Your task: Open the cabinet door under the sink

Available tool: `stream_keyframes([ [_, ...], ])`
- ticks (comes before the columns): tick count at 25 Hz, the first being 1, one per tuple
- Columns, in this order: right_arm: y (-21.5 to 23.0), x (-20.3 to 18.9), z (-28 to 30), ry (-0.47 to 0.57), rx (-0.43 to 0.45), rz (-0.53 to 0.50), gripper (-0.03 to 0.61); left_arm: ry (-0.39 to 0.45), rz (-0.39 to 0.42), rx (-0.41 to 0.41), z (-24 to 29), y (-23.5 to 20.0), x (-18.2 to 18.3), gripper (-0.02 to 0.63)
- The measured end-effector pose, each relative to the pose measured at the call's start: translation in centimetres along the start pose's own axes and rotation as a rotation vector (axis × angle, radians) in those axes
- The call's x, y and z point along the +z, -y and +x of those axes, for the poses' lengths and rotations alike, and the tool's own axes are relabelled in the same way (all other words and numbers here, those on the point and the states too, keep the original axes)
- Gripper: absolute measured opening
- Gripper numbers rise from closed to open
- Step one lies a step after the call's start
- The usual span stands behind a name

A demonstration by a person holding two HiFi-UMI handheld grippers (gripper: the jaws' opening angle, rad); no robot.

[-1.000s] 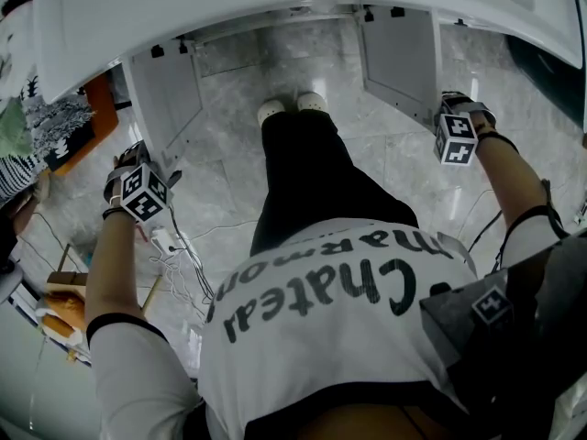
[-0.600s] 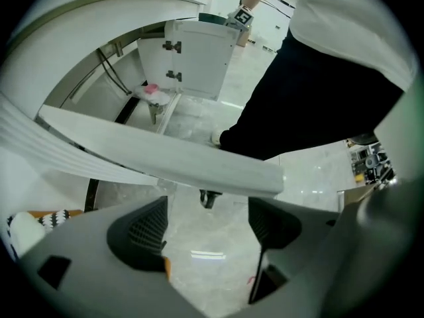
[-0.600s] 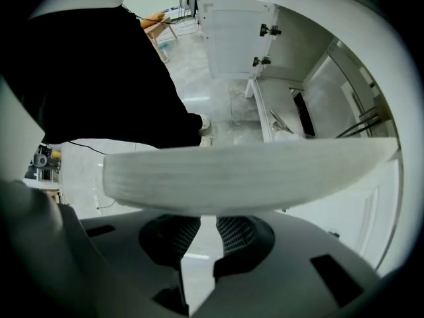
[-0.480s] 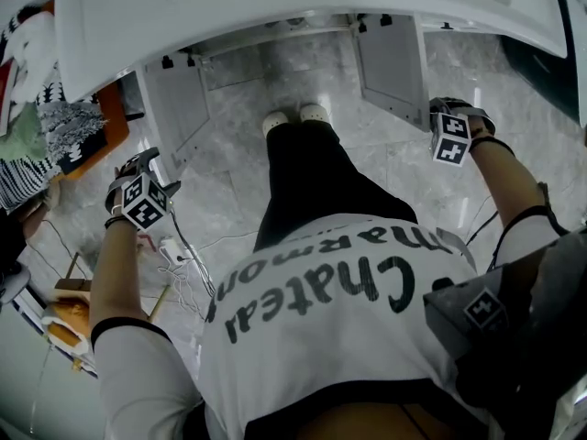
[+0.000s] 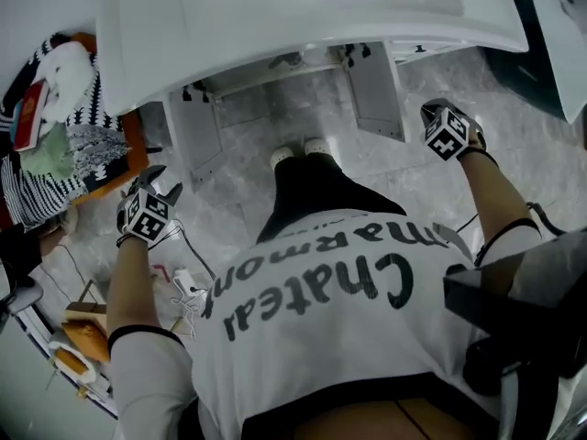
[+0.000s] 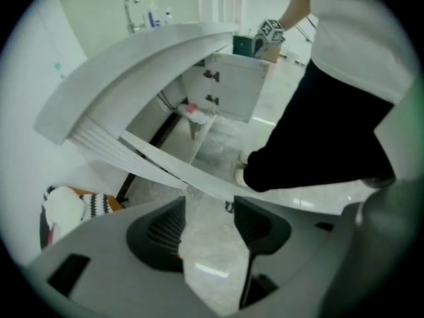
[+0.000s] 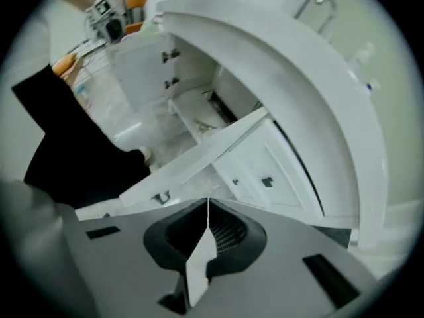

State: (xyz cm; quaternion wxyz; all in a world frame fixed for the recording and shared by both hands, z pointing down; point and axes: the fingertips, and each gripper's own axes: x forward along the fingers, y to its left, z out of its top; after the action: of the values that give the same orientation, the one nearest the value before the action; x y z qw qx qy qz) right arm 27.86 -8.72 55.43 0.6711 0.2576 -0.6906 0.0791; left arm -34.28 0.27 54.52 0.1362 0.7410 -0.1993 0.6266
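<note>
Looks done: left door (image 5: 197,136), right door (image 5: 374,94) swung wide. Left gripper (image 5: 161,184) fingers half-spread, just closing, empty; right gripper (image 5: 437,115) just pressed together, empty. Back off clear of door edges.

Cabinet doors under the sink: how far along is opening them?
Done: the left door and right door both stand swung wide. In hand: nothing; the left gripper is empty, its jaws apart though just closing, and the right gripper has just shut on nothing. Left: apparently nothing, both grippers are clear of the doors.
</note>
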Motion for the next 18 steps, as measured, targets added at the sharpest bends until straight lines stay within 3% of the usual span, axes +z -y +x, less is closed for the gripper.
stream_keyframes([
  [2, 1.4, 1.2, -1.4, 0.062, -0.037, 0.137, 0.015, 0.059, -0.083, 0.055, -1.1, -1.1, 1.6, 0.224],
  [5, 2.0, 3.4, -3.2, 0.149, -0.049, 0.233, 0.015, 0.138, -0.147, 0.15, -2.8, -2.5, 4.0, 0.164],
  [8, 1.8, 5.9, -4.8, 0.227, -0.045, 0.267, 0.015, 0.264, -0.22, 0.232, -4.4, -3.7, 7.4, 0.144],
  [12, 1.1, 9.5, -6.2, 0.32, -0.041, 0.278, 0.015, 0.453, -0.342, 0.28, -6.9, -4.6, 12.5, 0.123],
  [18, 2.1, 16.4, -8.8, 0.485, -0.033, 0.328, 0.015, 0.682, -0.38, 0.33, -11.3, -5.4, 21.5, 0.104],
])
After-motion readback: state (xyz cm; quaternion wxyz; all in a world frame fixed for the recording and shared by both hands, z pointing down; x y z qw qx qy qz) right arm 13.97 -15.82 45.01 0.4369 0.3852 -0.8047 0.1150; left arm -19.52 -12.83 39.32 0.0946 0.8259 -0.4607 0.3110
